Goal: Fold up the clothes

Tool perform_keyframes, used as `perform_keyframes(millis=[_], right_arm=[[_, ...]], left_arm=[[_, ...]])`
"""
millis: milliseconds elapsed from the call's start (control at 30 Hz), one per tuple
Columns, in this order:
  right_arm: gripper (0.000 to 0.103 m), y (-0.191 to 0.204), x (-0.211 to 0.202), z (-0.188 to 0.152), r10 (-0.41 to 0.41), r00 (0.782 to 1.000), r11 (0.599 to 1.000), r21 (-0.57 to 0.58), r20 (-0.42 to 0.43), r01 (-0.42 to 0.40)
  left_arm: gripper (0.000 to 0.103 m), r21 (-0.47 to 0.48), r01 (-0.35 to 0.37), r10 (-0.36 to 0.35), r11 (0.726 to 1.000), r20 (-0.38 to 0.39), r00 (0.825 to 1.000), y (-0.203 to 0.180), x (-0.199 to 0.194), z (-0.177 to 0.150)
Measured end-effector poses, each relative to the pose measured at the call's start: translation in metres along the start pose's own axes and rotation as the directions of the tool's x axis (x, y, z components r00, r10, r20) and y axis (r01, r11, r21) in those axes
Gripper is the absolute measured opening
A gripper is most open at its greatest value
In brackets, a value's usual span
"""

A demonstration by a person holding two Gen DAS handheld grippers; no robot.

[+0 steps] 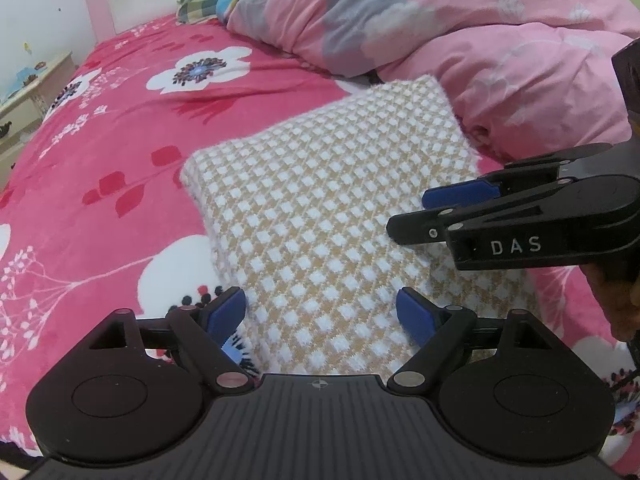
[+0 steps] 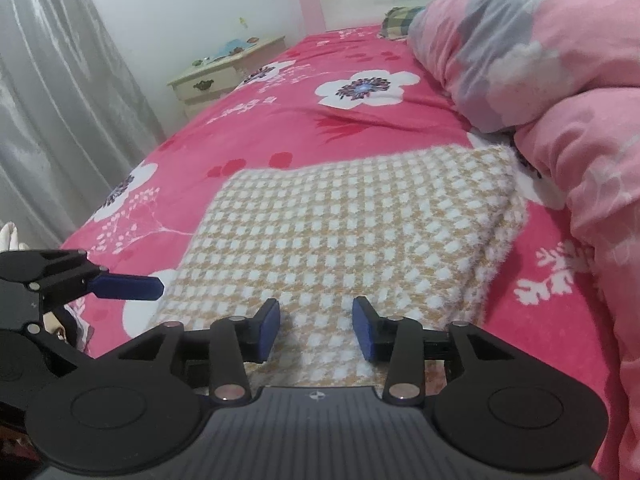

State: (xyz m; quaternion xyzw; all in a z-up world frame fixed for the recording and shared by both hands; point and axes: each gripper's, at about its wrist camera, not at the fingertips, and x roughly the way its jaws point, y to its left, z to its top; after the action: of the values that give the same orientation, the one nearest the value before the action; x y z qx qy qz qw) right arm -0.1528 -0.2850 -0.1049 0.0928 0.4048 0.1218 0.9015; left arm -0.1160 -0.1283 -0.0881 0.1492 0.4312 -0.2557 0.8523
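While the folded checked garment (image 1: 328,216) lies flat at centre frame on the pink floral bed (image 1: 120,128), the left gripper (image 1: 322,314) stands wide apart over its near edge, holding nothing. At right, the right gripper (image 2: 316,326) is likewise parted and empty. A pink duvet (image 1: 460,40) occupies the upper right.

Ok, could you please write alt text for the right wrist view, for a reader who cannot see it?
A folded tan-and-white checked knit garment lies flat on a pink floral bedspread, with the open right hand-held gripper just above its near edge. The left hand-held gripper enters from the left, and a rumpled pink duvet lies at right.
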Motion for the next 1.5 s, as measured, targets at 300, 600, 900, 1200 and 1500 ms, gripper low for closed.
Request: perform_keyframes(millis=[300, 600, 900, 1200, 1500], right_arm=[[0.042, -0.002, -0.001, -0.002, 0.004, 1.0, 1.0, 0.0, 0.003, -0.004], [0.042, -0.002, 0.001, -0.002, 0.003, 1.0, 1.0, 0.003, 0.003, -0.003], [0.042, -0.002, 0.004, -0.003, 0.003, 1.0, 1.0, 0.008, 0.003, -0.003], [0.043, -0.003, 0.003, -0.005, 0.003, 1.0, 1.0, 0.018, 0.01, -0.004], [0.046, -0.008, 0.001, -0.008, 0.035, 0.999, 0.998, 0.046, 0.031, -0.037]], left_arm=[[0.085, -0.003, -0.016, 0.016, 1.0, -0.005, 1.0, -0.005, 0.001, 0.0], [0.086, 0.021, -0.029, 0.029, 0.999, -0.002, 1.0, -0.006, 0.0, 0.001], [0.088, 0.032, -0.043, 0.043, 0.999, -0.002, 0.999, -0.008, 0.0, 0.003], [0.096, 0.007, -0.058, 0.058, 0.998, 0.013, 0.998, -0.007, -0.002, 0.002], [0.103, 0.006, 0.012, -0.012, 1.0, 0.049, 0.999, -0.004, -0.007, -0.01]])
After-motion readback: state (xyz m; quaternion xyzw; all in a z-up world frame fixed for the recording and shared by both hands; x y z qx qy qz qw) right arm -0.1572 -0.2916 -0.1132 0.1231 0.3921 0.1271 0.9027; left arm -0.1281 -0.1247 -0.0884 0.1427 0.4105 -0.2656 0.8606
